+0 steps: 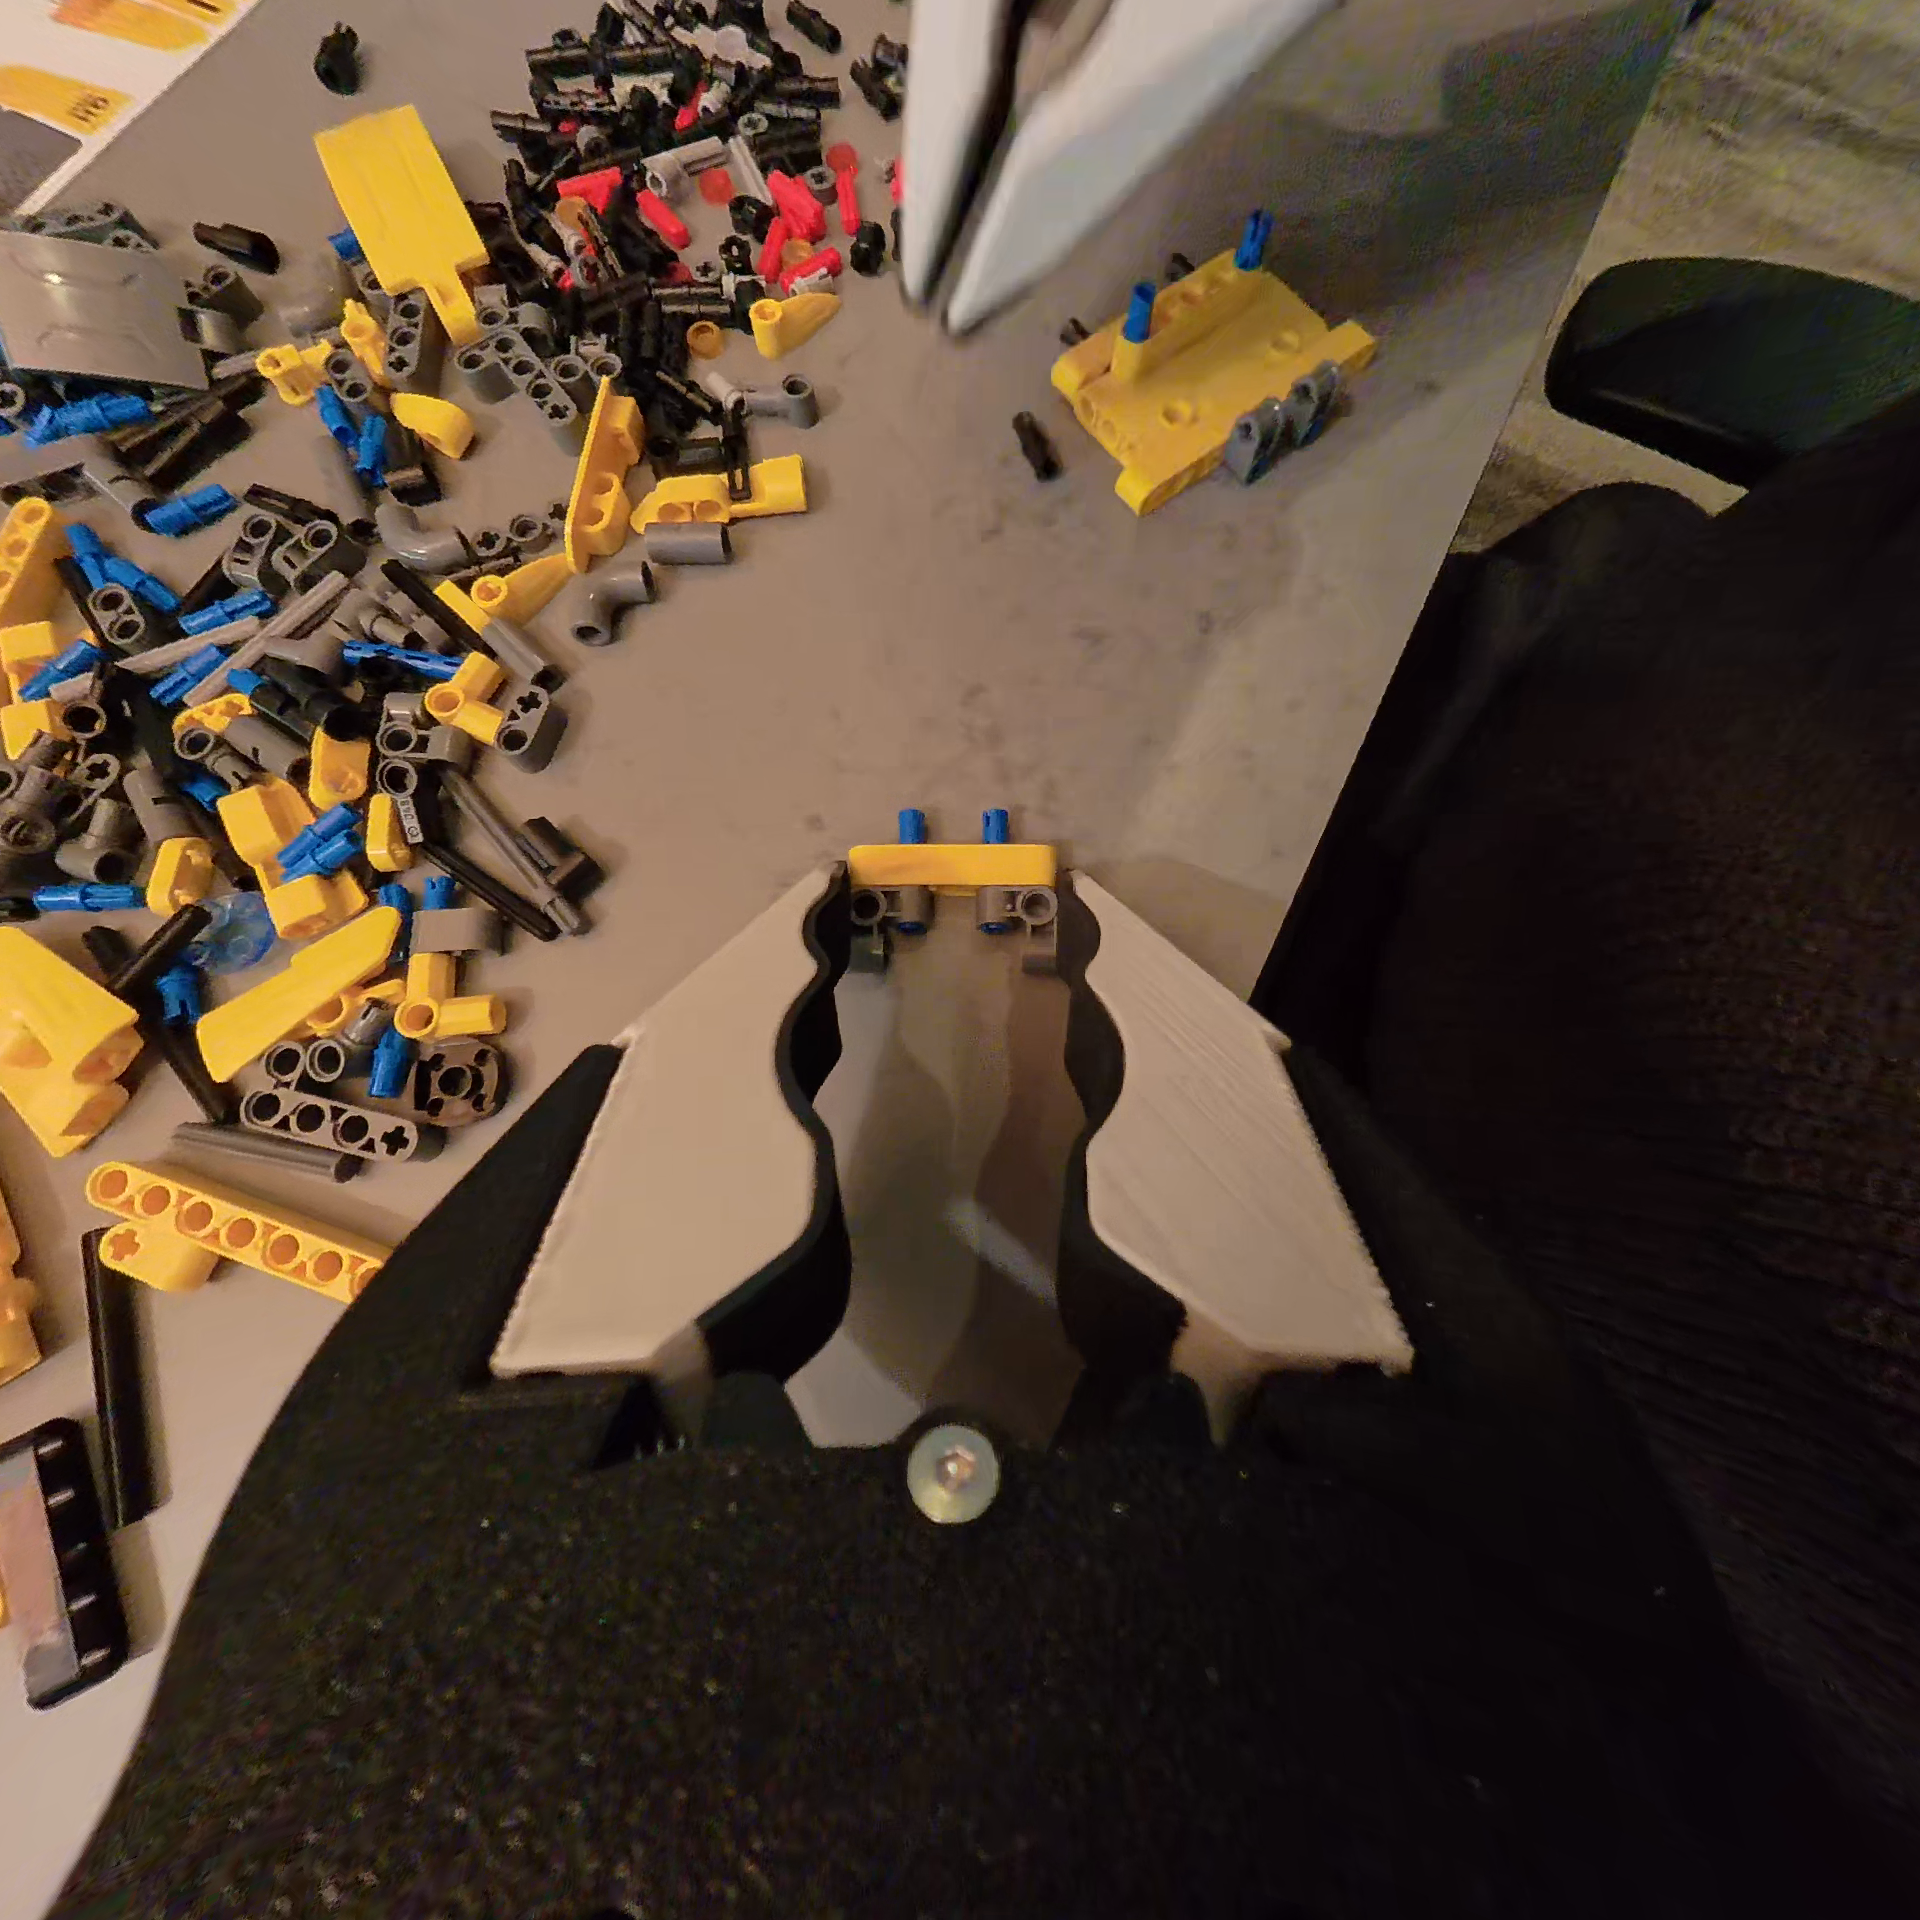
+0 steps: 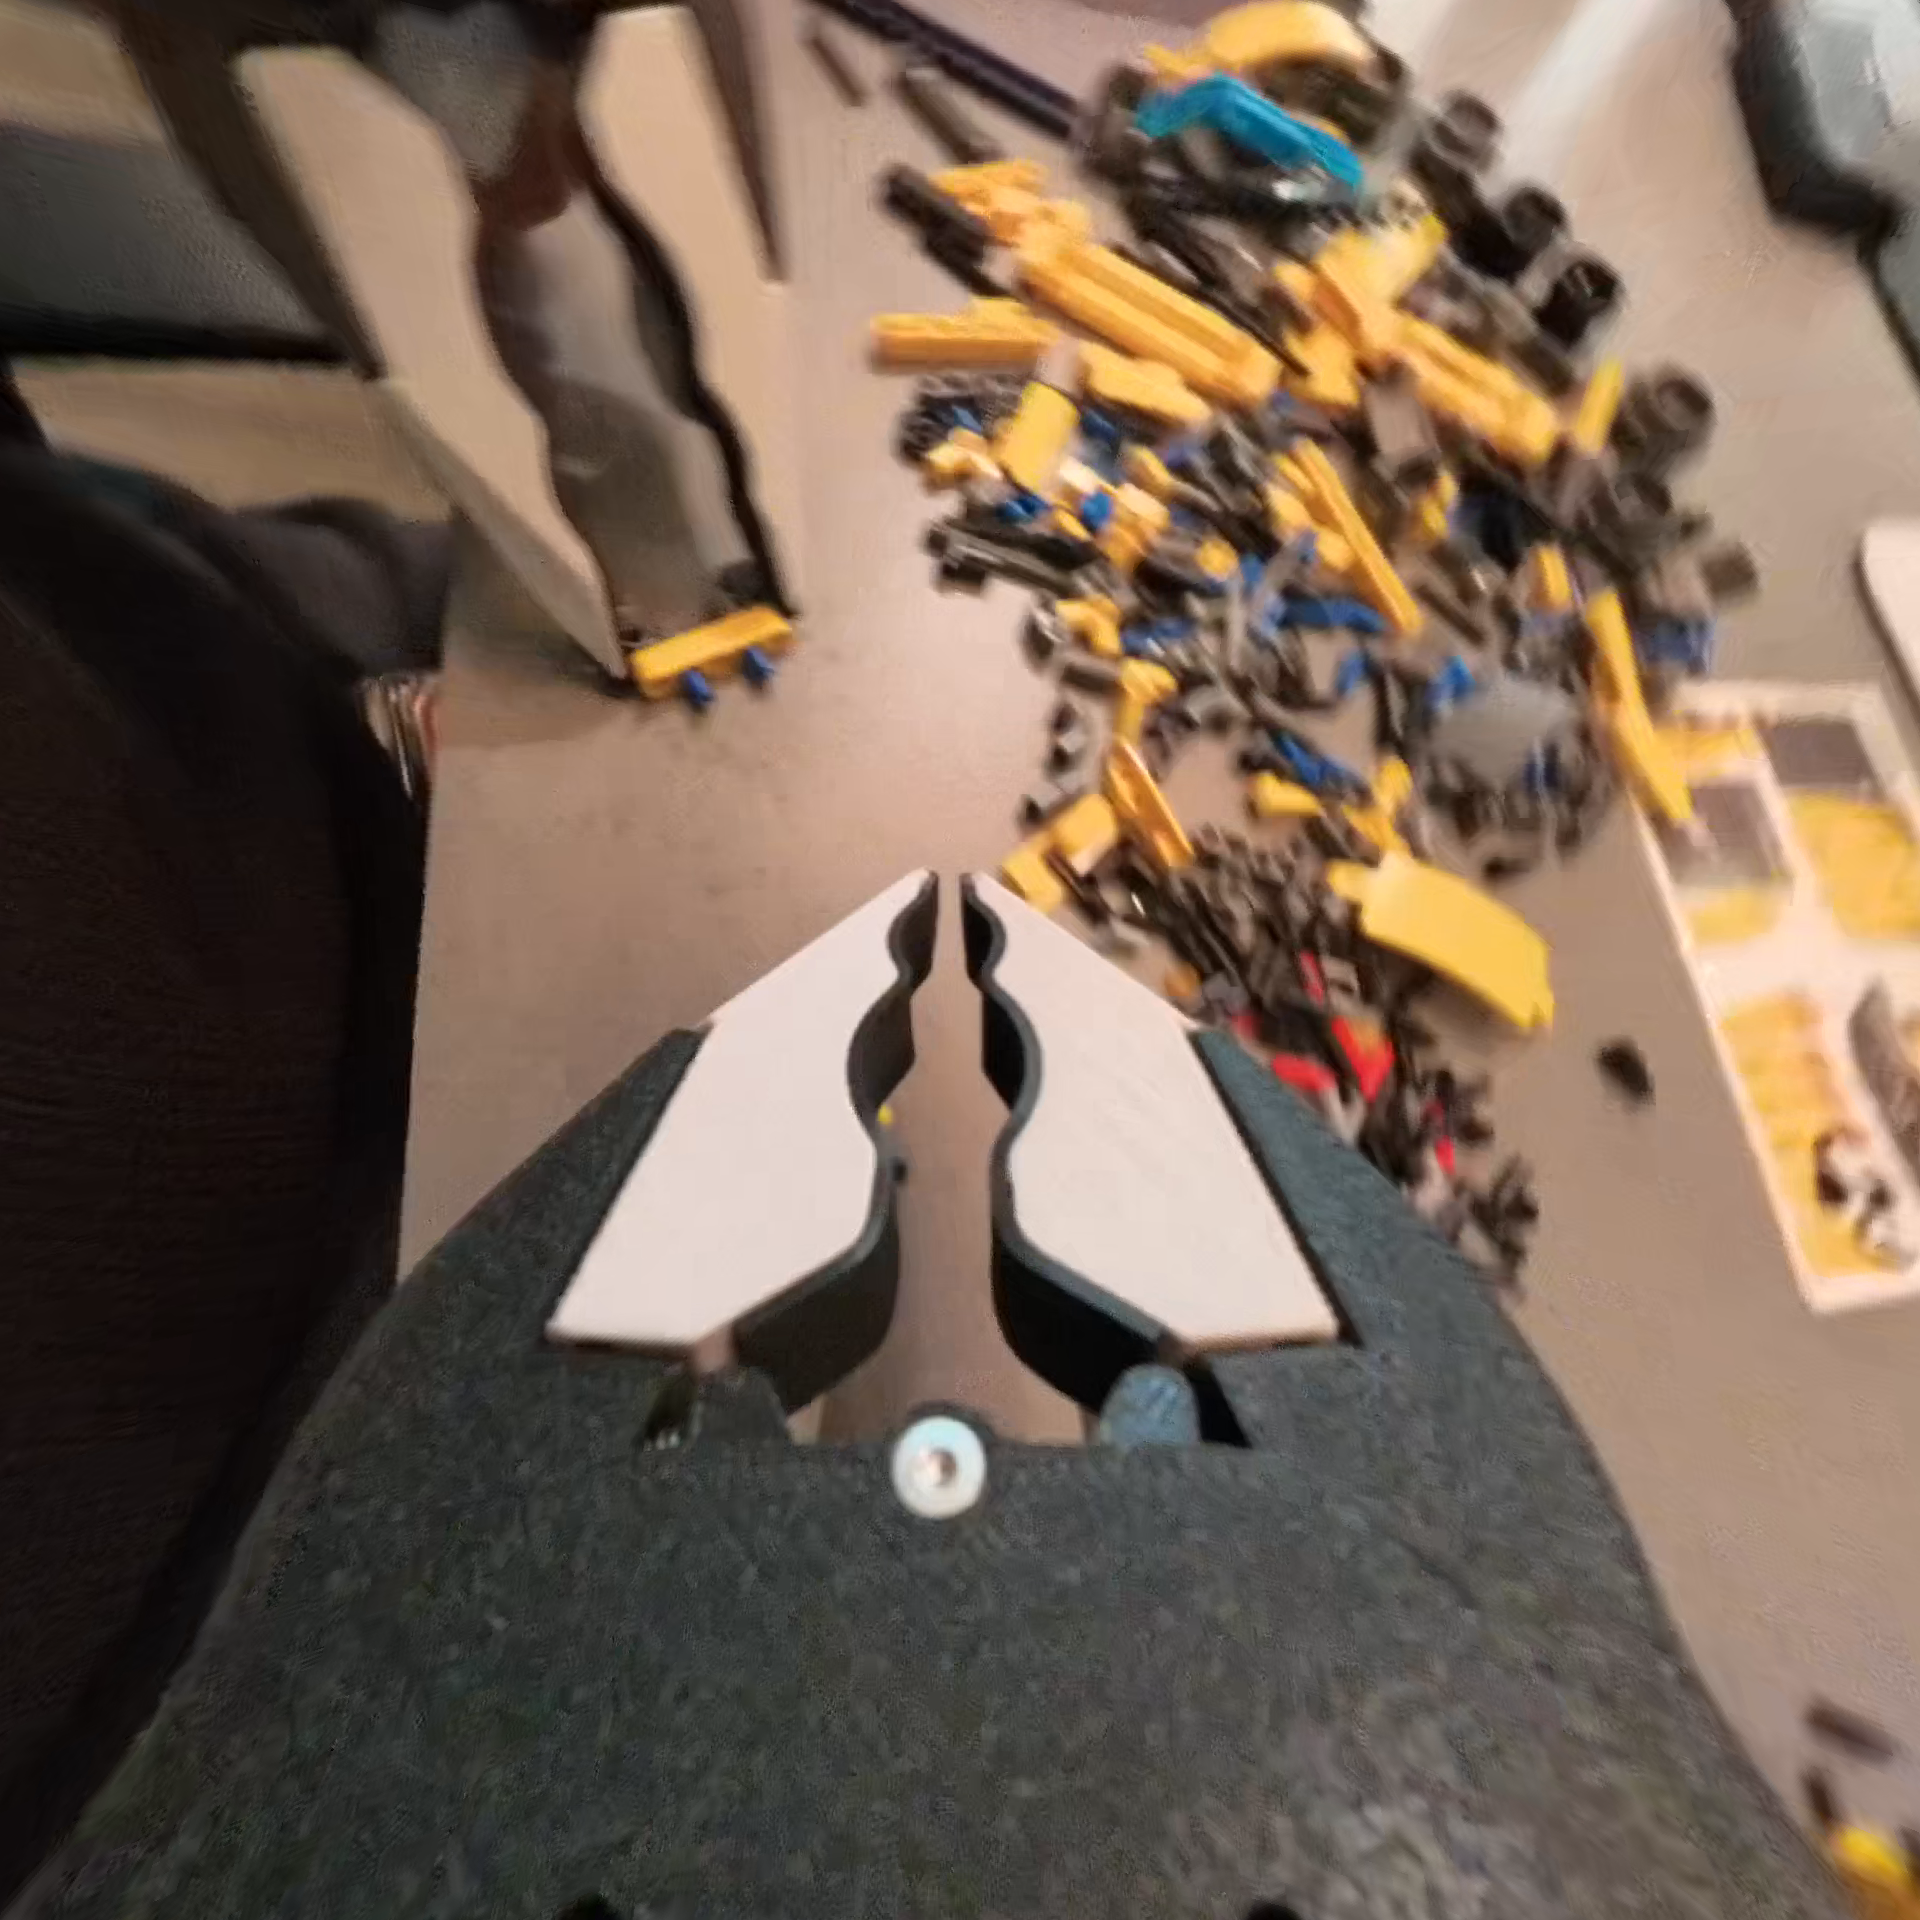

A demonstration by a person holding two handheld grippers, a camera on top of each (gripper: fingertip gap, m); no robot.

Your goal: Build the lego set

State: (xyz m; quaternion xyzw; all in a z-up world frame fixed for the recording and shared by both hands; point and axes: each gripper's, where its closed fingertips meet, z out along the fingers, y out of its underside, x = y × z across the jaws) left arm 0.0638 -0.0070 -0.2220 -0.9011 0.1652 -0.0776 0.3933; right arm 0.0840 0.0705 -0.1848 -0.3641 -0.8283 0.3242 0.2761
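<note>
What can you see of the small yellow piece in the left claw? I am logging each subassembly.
The yellow piece is a short flat plastic beam, held crosswise at the tips of the left claw. Two blue pins stick out of its far side, and two grey connectors sit on its near side between the fingers. It hangs above the grey table, near its edge, touching only the claw.

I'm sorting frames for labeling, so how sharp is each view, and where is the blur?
Left wrist view: mostly sharp, the loose pile of parts and the yellow piece in the left claw are crisp; only the right claw up top is smeared. Right wrist view: blurred throughout, the pile smeared; warm, dim light in both.
</note>
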